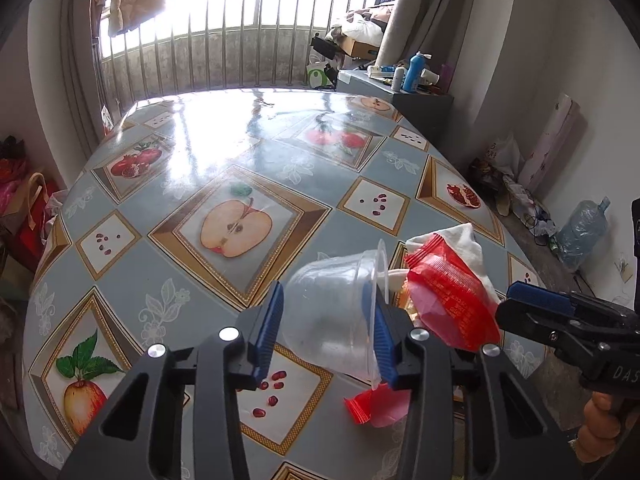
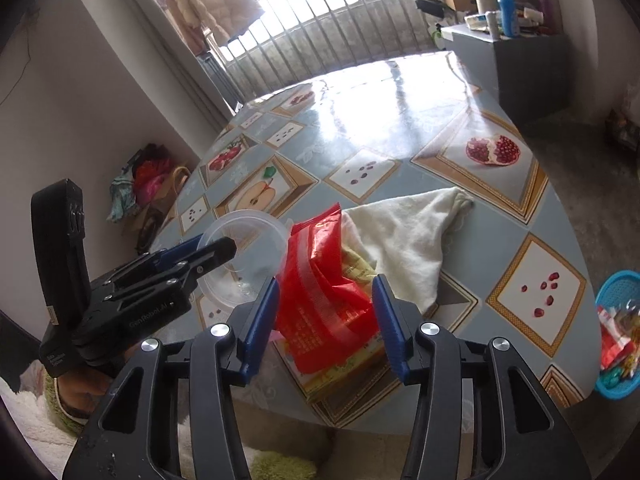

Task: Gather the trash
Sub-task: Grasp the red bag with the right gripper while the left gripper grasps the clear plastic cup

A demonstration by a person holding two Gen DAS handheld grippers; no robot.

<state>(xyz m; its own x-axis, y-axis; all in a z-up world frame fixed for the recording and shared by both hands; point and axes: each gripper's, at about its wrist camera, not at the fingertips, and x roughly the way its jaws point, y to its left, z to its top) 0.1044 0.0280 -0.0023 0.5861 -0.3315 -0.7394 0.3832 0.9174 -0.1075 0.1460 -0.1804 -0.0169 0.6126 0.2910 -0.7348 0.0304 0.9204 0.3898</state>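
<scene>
Left wrist view: your left gripper is clenched on the plastic cup. Your right gripper straddles the red wrapper, jaws spread, not gripping.

Far tabletop open; near edge crowded: plastic cup, red wrapper, white cloth.

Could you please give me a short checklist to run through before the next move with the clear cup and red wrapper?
1. Left gripper holds clear plastic cup: ok, fingers flank it.
2. Right gripper astride red wrapper: ok.
3. Wrapper firmly clamped: cannot tell.
4. White cloth free of the wrapper: not ok, they touch.
5. Blue basket within view: ok, at table edge.
</scene>
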